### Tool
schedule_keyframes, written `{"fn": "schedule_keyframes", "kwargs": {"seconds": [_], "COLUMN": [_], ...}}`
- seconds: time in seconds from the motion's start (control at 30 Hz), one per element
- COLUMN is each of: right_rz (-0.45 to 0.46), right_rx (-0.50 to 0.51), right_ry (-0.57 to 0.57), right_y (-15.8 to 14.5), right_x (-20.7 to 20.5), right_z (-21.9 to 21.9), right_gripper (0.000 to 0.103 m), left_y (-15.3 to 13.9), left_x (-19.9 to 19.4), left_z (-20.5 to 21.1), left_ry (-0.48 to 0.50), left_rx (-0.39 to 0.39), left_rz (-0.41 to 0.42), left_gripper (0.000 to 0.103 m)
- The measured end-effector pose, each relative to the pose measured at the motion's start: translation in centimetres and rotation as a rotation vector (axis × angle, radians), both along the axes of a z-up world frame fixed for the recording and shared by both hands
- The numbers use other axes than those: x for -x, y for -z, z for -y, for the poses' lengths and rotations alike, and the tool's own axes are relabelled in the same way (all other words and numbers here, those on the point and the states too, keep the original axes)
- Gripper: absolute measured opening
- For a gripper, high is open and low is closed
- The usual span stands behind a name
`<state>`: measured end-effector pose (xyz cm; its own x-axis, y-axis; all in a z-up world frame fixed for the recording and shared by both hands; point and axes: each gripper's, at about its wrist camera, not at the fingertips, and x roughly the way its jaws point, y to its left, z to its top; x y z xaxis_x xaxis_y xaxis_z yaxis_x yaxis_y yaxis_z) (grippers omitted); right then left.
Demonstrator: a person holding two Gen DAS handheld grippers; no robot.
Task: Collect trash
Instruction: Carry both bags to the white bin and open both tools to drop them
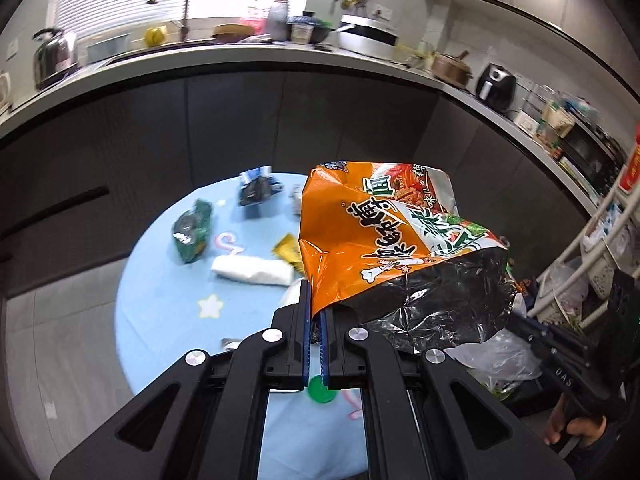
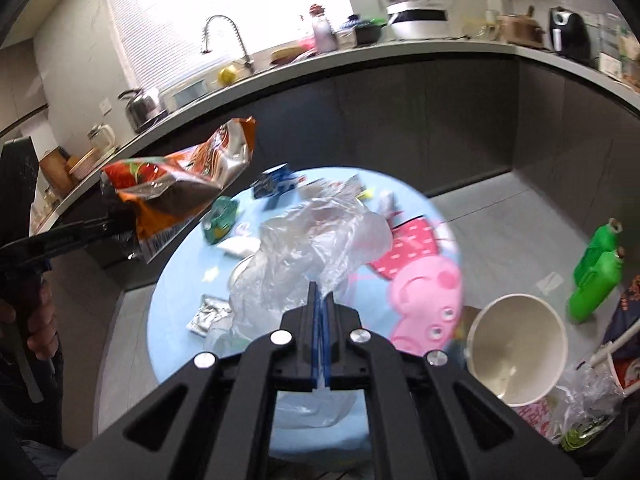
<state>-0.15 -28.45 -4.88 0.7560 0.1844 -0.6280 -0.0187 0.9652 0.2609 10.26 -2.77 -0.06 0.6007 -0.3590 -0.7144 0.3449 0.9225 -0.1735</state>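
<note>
My left gripper (image 1: 316, 308) is shut on the bottom corner of an orange, foil-lined noodle wrapper (image 1: 372, 240), which it holds up above the round light-blue table (image 1: 168, 312). The right wrist view shows that same wrapper (image 2: 180, 184) at upper left, in the left gripper (image 2: 124, 220). My right gripper (image 2: 321, 300) is shut on a crumpled clear plastic bag (image 2: 304, 248), which drapes over the table's middle. On the table lie a green packet (image 1: 192, 232), a dark blue packet (image 1: 256, 190), a white roll (image 1: 252, 272), a yellow sachet (image 1: 288, 250) and a silver sachet (image 2: 208, 314).
A cream paper bowl (image 2: 516, 352) and a green bottle (image 2: 596, 276) lie on the floor right of the table, beside a white rack (image 1: 580, 248) with bags. Dark cabinets under a cluttered kitchen counter (image 1: 280, 56) curve behind. A green cap (image 1: 320, 390) sits below my left gripper.
</note>
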Motion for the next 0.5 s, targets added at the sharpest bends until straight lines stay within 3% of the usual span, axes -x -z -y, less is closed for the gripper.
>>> {"fn": "schedule_keyframes", "kwargs": {"seconds": [0.23,0.5], "right_rz": [-0.028,-0.130], "right_rx": [-0.036,-0.123], "right_ry": [0.215,0.370], "right_y": [3.0,9.3], "right_x": [2.8,6.0], "right_z": [8.6,16.3], "right_gripper": [0.004,0.004], "left_y": [0.5,5.3], "left_x": [-0.1,-0.2], "left_z": [10.3,24.8], "left_ry": [0.177,0.385], "left_rx": [-0.035,-0.104], "left_rz": [-0.008,-0.084], "left_gripper": [0.003,0.003]}}
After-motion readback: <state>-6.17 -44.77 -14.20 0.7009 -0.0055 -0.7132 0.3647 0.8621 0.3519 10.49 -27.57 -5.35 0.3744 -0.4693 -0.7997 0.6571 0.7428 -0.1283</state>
